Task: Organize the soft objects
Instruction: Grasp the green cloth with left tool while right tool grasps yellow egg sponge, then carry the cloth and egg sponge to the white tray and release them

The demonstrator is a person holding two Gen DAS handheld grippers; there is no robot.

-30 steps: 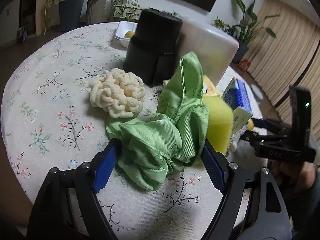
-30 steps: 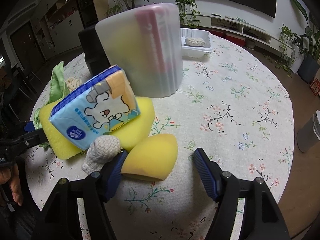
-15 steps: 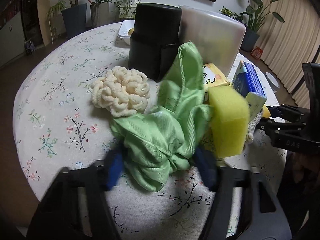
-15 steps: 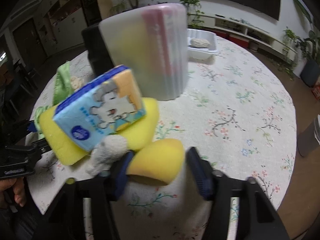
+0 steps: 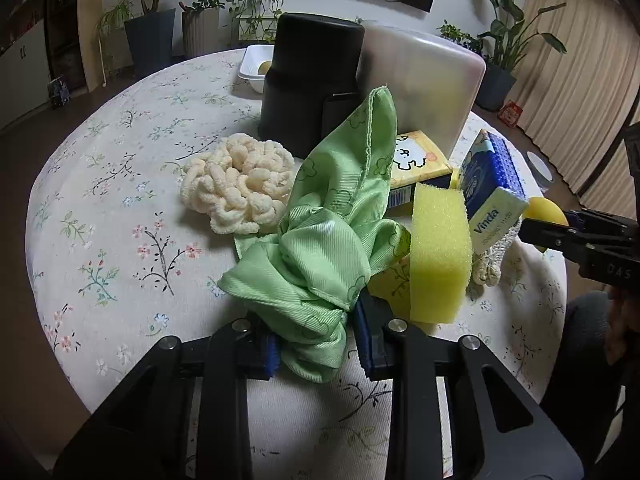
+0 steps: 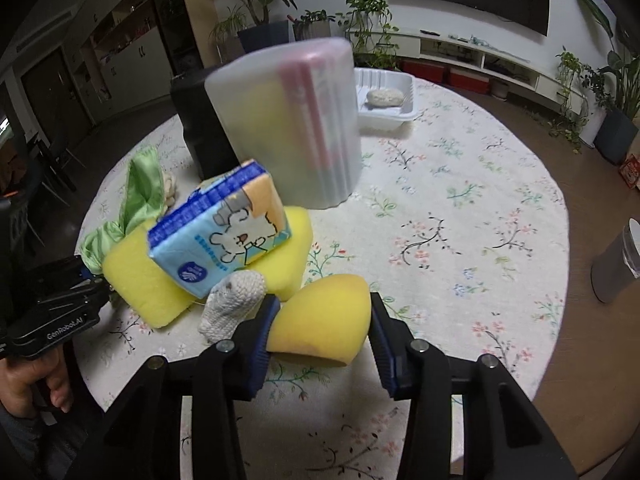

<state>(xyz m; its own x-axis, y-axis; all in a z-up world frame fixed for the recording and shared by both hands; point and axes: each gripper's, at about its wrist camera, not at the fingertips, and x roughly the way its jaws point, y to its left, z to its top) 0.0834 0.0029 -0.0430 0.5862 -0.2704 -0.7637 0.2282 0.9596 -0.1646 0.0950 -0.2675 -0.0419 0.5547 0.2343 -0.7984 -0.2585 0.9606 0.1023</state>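
on the floral table (image 5: 100,200), both grippers' fingers have now clenched: left (image 5: 314,350) on green cloth (image 5: 320,248), right (image 6: 320,332) on yellow sponge (image 6: 320,320).

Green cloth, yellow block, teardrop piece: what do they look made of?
Green cloth: thin woven fabric, likely microfiber or satin; fine ribbed weave, slight sheen, soft folds. Yellow block: open-cell foam sponge; matte, visibly porous faces. Teardrop piece: dense smooth foam, probably a makeup sponge; matte skin, no visible pores, flat cut base.

Black canister (image 5: 310,84), frosted bin (image 6: 292,128), potted plants (image 5: 150,20)
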